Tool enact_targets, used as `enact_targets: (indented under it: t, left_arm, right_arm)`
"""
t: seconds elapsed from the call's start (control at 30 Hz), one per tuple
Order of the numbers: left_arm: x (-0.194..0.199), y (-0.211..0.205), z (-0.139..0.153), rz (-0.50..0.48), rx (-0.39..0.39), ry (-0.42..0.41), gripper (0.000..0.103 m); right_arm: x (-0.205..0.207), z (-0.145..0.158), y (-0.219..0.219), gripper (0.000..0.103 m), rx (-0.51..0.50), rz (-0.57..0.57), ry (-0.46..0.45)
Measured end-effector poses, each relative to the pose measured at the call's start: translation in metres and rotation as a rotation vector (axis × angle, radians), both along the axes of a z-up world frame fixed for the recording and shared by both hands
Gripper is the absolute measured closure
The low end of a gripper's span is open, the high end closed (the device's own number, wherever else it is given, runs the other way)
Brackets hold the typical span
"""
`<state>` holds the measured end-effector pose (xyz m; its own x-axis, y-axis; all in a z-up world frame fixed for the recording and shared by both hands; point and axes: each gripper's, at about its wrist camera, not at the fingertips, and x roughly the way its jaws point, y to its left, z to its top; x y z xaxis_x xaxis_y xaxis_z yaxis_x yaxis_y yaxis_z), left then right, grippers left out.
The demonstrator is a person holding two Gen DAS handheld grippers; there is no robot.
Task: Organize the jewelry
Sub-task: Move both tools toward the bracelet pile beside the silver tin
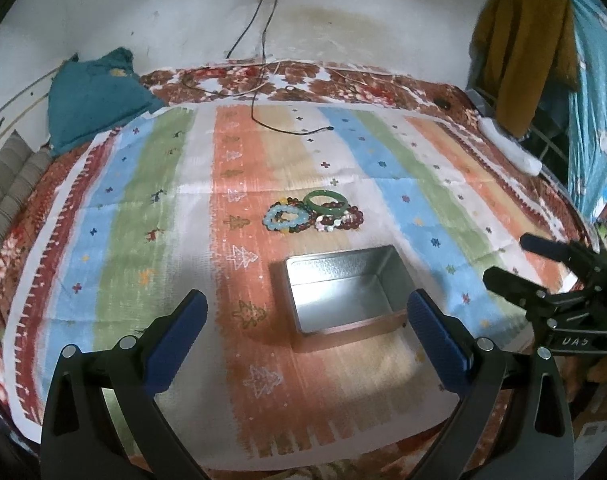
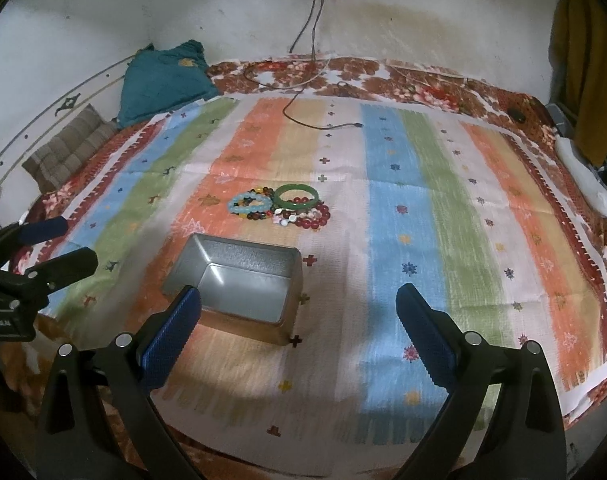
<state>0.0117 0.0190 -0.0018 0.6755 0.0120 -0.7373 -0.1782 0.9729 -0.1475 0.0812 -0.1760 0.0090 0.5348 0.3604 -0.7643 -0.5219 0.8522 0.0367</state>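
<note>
A pile of bracelets lies on the striped cloth: a green bangle [image 1: 326, 201] [image 2: 295, 195], a light blue bead bracelet [image 1: 286, 218] [image 2: 249, 204], and dark red bead bracelets [image 1: 349, 218] [image 2: 315, 216]. An open, empty metal tin [image 1: 345, 292] [image 2: 239, 280] sits just in front of them. My left gripper [image 1: 307, 312] is open above the cloth, near side of the tin. My right gripper [image 2: 299, 312] is open, right of the tin. Each gripper shows in the other's view: the right one [image 1: 515, 262], the left one [image 2: 69, 242].
A striped cloth [image 1: 143, 240] [image 2: 463, 240] covers a floral bedspread. A black cable [image 1: 295, 130] [image 2: 335, 126] runs from a wall socket onto the cloth. A teal pillow [image 1: 95, 100] [image 2: 163, 80] and a folded blanket [image 2: 67, 148] lie at the back left. Clothes [image 1: 523, 48] hang at the right.
</note>
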Motion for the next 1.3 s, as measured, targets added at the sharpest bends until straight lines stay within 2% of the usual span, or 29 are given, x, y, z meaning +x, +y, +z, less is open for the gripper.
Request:
enact_targets:
  t: [0.23,0.63,0.93,1.13,1.3]
  left_arm:
    - [0.019,0.012,-0.009,0.031,-0.046,0.061,0.006]
    - [0.039,0.016,-0.011,0.046,0.004,0.082,0.006]
    - [0.06,0.024,-0.016,0.044,0.031,0.103,0.006]
    - [0.074,0.03,-0.019,0.062,0.062,0.12,0.006]
    - [0.09,0.036,-0.027,0.062,0.056,0.165,0.006]
  right_arm:
    - [0.02,-0.005,0.001,0.004,0.026,-0.026,0.05]
    - [0.038,-0.006,0.012,0.004,0.02,0.005,0.05]
    - [0.06,-0.011,0.02,0.004,-0.012,-0.018,0.059]
    - [0.081,-0.018,0.024,0.004,-0.033,-0.051,0.098]
    - [0.094,-0.026,0.031,0.004,-0.041,-0.047,0.139]
